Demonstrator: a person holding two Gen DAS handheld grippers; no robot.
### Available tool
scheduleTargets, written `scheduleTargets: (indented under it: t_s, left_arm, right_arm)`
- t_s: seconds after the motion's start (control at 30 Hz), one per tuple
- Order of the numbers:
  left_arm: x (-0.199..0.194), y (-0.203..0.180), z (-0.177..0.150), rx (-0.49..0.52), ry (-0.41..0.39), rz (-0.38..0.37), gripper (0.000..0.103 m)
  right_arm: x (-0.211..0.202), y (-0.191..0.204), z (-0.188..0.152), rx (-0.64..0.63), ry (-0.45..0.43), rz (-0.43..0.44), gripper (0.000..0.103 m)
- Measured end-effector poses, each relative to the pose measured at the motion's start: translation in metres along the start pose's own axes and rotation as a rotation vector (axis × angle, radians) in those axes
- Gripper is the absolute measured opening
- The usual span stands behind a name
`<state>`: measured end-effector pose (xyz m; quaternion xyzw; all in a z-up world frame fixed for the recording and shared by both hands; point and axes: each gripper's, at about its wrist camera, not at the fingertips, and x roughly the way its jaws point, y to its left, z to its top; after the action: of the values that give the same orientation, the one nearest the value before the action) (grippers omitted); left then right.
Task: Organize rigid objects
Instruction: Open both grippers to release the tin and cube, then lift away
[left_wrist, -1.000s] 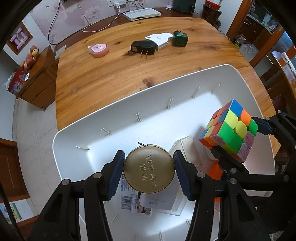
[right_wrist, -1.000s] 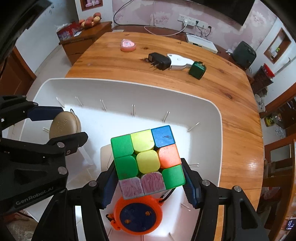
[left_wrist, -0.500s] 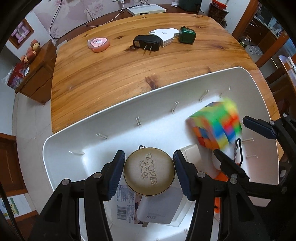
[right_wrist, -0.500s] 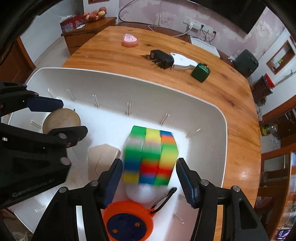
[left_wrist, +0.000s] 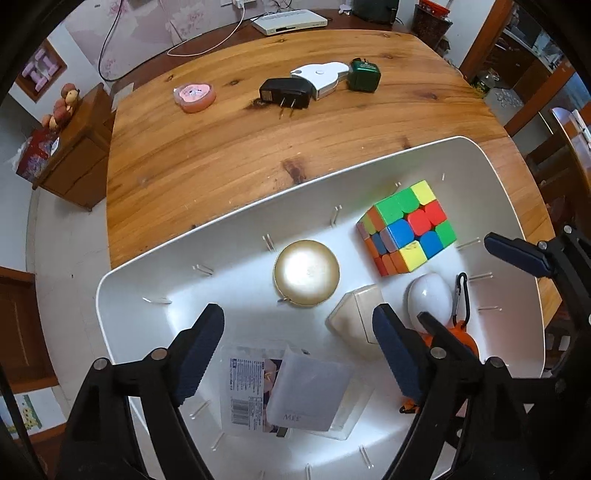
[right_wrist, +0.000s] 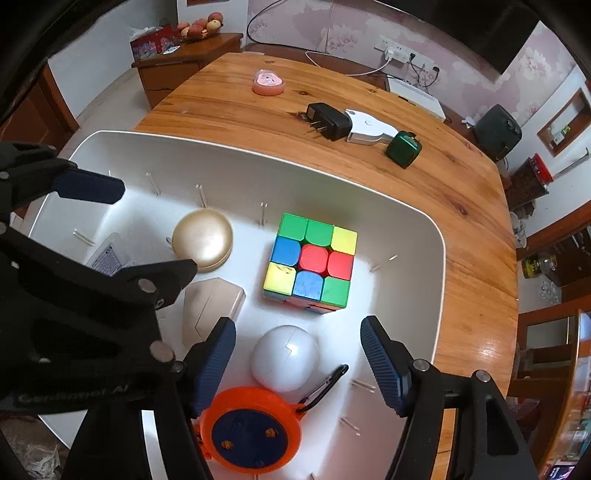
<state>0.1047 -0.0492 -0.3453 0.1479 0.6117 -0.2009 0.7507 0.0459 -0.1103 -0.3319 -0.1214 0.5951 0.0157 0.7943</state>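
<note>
Both tools, left tool (left_wrist: 295, 347) & right tool (right_wrist: 297, 356), released over white bin (right_wrist: 424, 229); next, lift clear, approach black adapter (right_wrist: 330, 120) at upper centre, square jaws before closing.

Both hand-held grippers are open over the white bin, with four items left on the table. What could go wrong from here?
1. The black charger, white device and green box sit packed together; grasping one could nudge its neighbours.
2. The white bin is filling, so the next drop may land on the cube or white egg and bounce.
3. The left hand-held gripper and right hand-held gripper hang close together; lifting out could bump them.
</note>
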Motion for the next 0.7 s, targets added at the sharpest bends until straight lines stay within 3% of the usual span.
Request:
scheduleTargets:
  t_s: [0.7]
  left_arm:
    - [-0.044,0.014,-0.01,-0.017,-0.079,0.012,0.085]
  right_arm:
    - [-0.029,-0.012,-0.009,0.112,-0.014,0.045,0.071]
